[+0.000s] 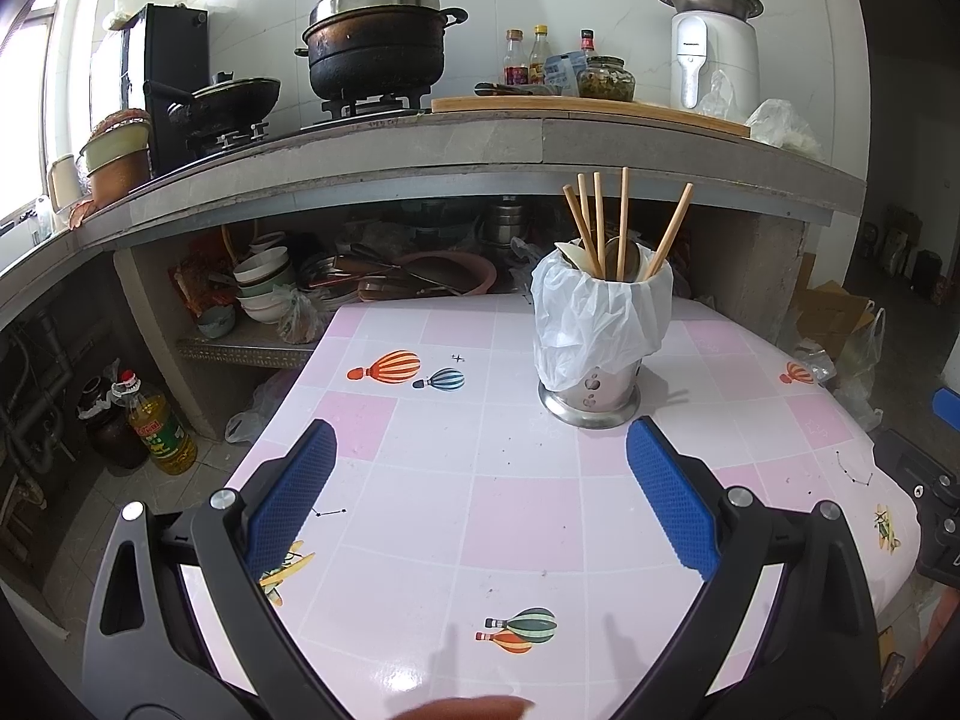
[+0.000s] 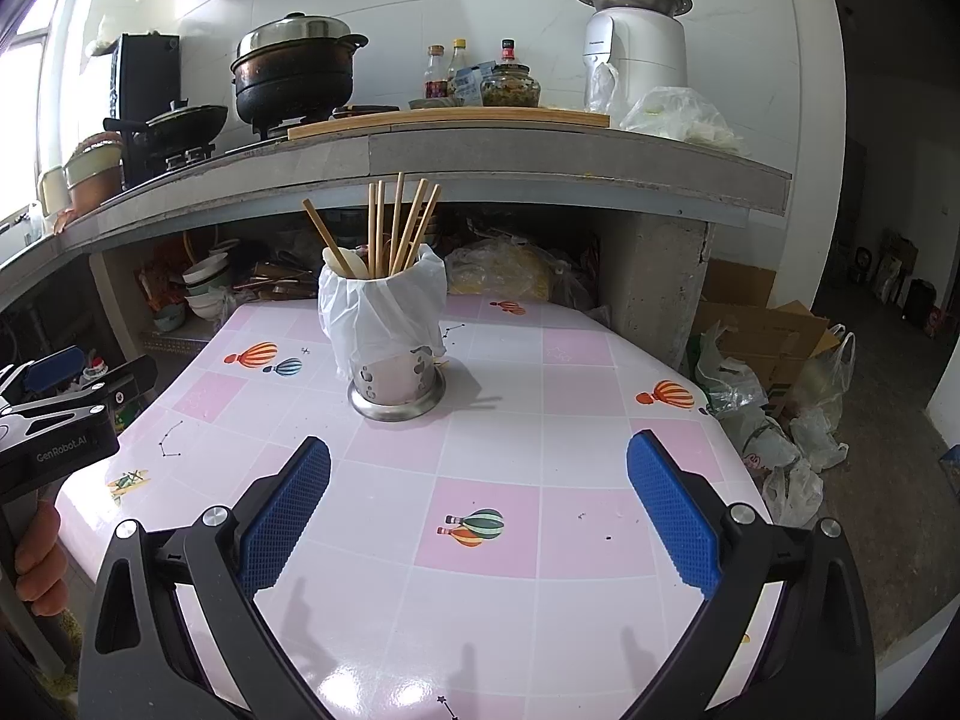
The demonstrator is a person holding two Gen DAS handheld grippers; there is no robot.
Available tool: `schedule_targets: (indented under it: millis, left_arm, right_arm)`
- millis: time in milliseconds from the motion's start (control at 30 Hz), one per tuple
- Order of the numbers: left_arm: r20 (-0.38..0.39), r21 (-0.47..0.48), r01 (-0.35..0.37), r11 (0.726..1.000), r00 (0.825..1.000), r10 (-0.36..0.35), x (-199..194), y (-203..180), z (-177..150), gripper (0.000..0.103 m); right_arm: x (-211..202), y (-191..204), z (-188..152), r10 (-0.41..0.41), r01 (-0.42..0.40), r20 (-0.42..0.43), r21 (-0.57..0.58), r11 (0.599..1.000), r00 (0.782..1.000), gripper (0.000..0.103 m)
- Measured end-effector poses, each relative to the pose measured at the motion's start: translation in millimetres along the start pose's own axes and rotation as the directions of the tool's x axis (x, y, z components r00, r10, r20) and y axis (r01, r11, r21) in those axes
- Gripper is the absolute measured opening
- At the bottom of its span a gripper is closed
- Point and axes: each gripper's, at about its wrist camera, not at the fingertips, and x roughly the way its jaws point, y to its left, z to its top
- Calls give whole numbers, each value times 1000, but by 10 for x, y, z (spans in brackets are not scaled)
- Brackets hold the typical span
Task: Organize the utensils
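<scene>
A steel utensil holder (image 1: 591, 387) (image 2: 396, 381) lined with a white plastic bag stands upright on the pink-and-white checked table (image 1: 522, 516) (image 2: 594, 372). Several wooden chopsticks (image 1: 623, 210) (image 2: 399, 222) and a pale spoon (image 2: 351, 261) stick out of it. My left gripper (image 1: 480, 450) hovers open over the table, just short of the holder, with nothing between its blue pads. My right gripper (image 2: 480, 468) is open too, nothing in it, the holder ahead and to its left. The left gripper's body (image 2: 60, 420) shows at the left edge of the right wrist view.
Behind the table runs a stone counter (image 1: 540, 138) with a black pot (image 1: 378, 42), a wok (image 1: 234, 96), bottles, a jar and a white appliance (image 1: 711, 54). Bowls and pans fill the shelf beneath. An oil bottle (image 1: 159, 423) stands on the floor left; boxes and bags (image 2: 774, 384) lie right.
</scene>
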Motion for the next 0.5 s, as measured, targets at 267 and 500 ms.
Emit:
schedule_targets:
  millis: [267, 500]
  left_arm:
    - [-1, -2, -3, 1000, 1000, 3, -12, 14, 9, 94]
    - [-1, -2, -1, 1000, 1000, 1, -17, 19, 13, 94]
  right_arm:
    - [-9, 9, 5, -1, 1, -1, -1, 1000, 1000, 96]
    - [-5, 2, 4, 1, -1, -2, 1, 1000, 1000, 96]
